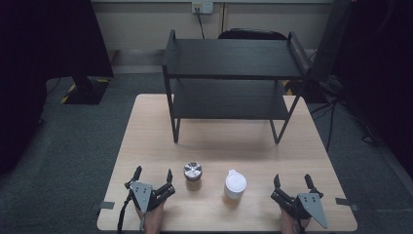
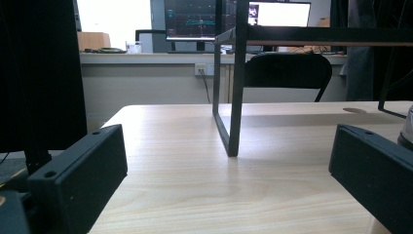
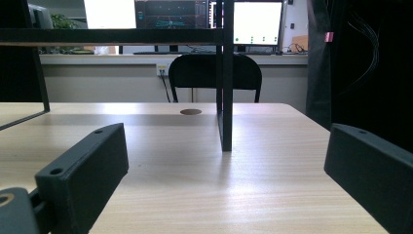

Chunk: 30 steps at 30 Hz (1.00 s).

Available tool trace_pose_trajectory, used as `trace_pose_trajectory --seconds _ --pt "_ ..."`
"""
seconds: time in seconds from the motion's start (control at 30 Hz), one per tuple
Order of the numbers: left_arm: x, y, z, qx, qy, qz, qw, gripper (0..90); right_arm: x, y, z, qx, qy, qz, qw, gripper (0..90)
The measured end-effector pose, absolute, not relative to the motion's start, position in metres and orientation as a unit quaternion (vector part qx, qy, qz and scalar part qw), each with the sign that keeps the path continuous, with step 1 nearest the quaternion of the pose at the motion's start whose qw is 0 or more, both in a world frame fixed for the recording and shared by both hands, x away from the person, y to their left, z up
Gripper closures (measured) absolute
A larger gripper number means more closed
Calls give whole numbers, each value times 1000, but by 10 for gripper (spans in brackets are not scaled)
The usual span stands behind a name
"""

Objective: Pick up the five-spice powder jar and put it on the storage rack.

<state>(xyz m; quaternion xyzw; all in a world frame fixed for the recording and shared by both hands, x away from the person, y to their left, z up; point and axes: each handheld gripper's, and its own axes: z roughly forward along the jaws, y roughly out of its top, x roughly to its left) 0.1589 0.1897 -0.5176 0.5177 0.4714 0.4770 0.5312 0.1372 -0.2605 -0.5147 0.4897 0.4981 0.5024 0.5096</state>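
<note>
On the light wooden table (image 1: 146,126) stand a small jar with a silver metal lid (image 1: 193,174) and a white lidded cup (image 1: 235,185), side by side near the front edge. My left gripper (image 1: 153,174) rests open at the front left, just left of the jar, nothing between its jaws. At the front right my right gripper (image 1: 292,181) also rests open and empty, right of the white cup. In the left gripper view (image 2: 229,161) a sliver of the jar (image 2: 406,129) peeks past the right jaw. The right gripper view (image 3: 226,165) looks across bare tabletop.
A black two-tier shelf rack (image 1: 233,73) stands on the far half of the table; its legs (image 2: 236,97) (image 3: 226,87) rise ahead of both grippers. A black chair (image 2: 287,70) and monitors sit behind the table. Dark curtains flank both sides.
</note>
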Motion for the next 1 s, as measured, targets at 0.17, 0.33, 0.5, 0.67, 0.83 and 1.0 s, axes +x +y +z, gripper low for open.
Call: trace_pose_trajectory --seconds 0.17,0.33,0.5,0.67,0.83,1.0 --pt "159 190 -518 518 471 477 531 0 137 -260 -515 490 498 502 510 9" --pt "159 189 -518 517 472 478 530 0 137 -260 -515 491 497 502 510 9" --pt "160 190 -517 520 469 476 532 0 137 -260 -515 491 497 502 510 9" --pt "157 189 -514 518 460 478 540 0 137 -260 -515 491 497 502 510 9" --pt "153 191 -507 510 452 470 561 0 137 -260 -515 491 497 502 510 9" --pt "152 193 -495 508 446 448 585 0 137 -260 -515 491 497 501 511 9"
